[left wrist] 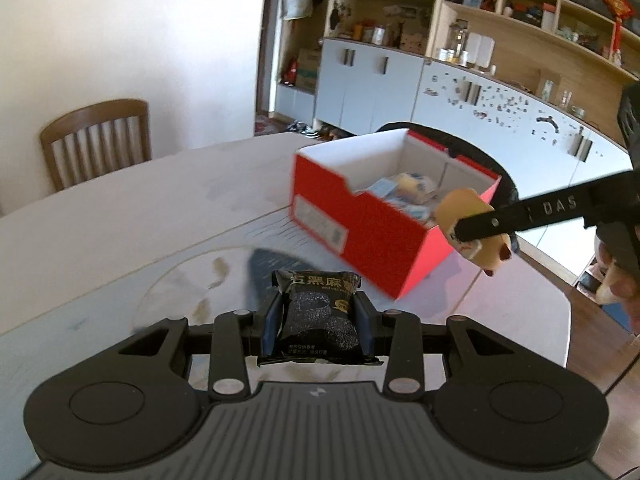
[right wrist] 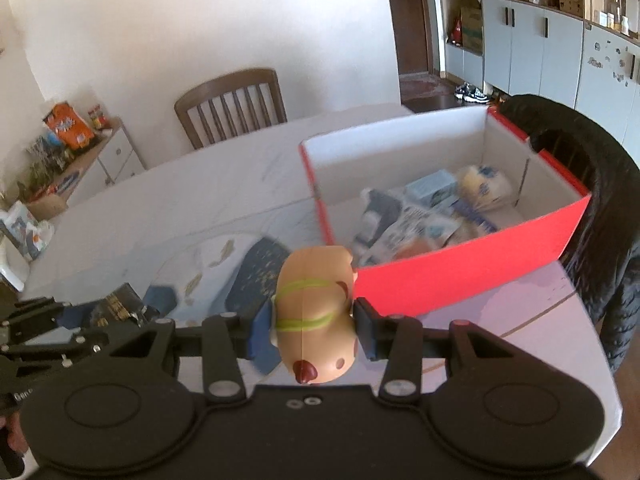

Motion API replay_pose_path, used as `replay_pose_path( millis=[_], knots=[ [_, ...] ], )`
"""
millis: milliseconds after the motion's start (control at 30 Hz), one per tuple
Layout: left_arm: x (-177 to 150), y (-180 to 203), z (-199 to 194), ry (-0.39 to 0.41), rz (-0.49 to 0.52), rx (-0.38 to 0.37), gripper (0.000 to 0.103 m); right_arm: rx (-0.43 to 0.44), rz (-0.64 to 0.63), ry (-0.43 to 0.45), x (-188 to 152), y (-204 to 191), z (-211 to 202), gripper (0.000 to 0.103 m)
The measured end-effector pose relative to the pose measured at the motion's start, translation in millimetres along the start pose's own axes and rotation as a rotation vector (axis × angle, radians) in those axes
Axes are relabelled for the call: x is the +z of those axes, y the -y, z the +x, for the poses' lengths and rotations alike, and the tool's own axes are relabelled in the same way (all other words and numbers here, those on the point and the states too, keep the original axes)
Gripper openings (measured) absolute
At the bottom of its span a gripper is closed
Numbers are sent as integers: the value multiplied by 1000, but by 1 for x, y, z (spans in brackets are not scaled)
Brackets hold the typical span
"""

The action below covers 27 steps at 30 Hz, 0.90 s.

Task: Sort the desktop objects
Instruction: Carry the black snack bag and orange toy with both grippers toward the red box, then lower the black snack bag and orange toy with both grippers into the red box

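Observation:
My left gripper (left wrist: 318,318) is shut on a black snack packet (left wrist: 318,312) with white Chinese lettering, held above the table. My right gripper (right wrist: 314,320) is shut on a tan toy figure (right wrist: 316,312) with green stripes and a red nose. In the left wrist view the toy (left wrist: 472,228) hangs at the near right corner of the red box (left wrist: 372,240). The red box (right wrist: 460,276) is open, white inside, and holds several packets (right wrist: 432,208). The left gripper with its packet shows at the lower left of the right wrist view (right wrist: 116,308).
The pale table (left wrist: 120,220) bears a dark blue patterned patch (right wrist: 260,276). A wooden chair (left wrist: 96,140) stands at the far side. A black jacket on a chair (right wrist: 592,184) is behind the box. Cabinets and shelves (left wrist: 400,80) line the back wall.

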<state>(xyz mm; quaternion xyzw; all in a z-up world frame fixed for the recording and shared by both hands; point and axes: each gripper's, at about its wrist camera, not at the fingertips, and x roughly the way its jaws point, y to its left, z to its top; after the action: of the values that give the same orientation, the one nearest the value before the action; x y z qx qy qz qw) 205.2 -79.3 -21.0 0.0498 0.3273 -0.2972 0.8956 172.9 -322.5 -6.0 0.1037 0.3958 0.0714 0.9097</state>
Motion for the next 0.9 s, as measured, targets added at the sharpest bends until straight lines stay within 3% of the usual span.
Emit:
replay_pose_path(
  millis=[433, 900],
  knots=[
    [59, 73, 60, 5, 53, -42, 37, -8, 2, 43, 38, 94, -6, 44],
    [116, 114, 127, -8, 105, -41, 37, -32, -74, 5, 74, 137, 22, 44]
  ],
)
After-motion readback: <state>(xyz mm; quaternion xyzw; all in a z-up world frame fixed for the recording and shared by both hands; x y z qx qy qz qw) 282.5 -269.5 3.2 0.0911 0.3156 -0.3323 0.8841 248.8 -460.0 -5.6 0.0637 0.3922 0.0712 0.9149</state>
